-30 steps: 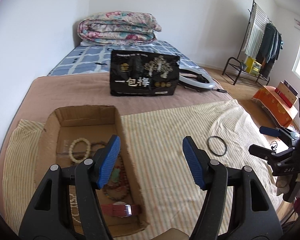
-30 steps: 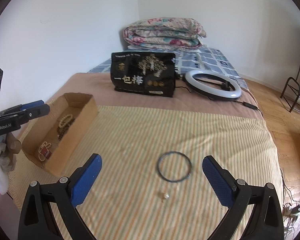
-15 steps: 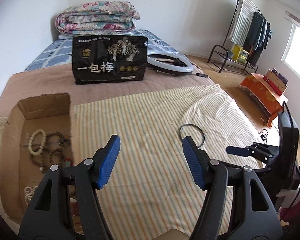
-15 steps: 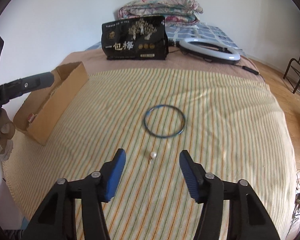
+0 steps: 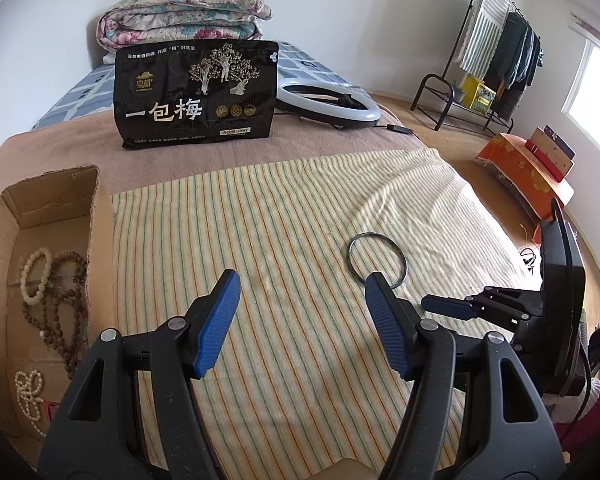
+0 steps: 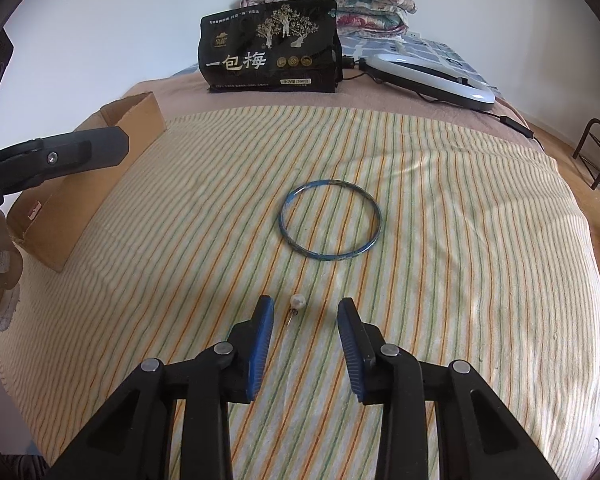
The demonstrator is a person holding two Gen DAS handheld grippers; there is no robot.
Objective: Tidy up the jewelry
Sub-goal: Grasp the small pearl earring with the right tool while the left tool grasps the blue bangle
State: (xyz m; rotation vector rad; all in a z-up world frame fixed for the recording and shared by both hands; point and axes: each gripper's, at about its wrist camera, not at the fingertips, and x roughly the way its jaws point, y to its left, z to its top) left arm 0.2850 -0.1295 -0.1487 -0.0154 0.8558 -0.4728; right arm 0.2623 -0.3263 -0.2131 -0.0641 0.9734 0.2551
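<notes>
Right gripper (image 6: 305,316) has dropped in low and narrowed since a second ago; its fingers (image 6: 260,332) now bracket the pearl earring (image 6: 297,303) on the striped sheet (image 6: 460,240), not yet touching it, so released. Left gripper (image 5: 300,312) has swung right off the box (image 5: 100,216) and hangs wide apart, holding nothing. Done: bead bracelets (image 5: 52,280) and a pearl strand already lie in the box, far left. Left to do: earring, then the blue bangle (image 6: 331,219) just beyond it. Looks mostly finished.
</notes>
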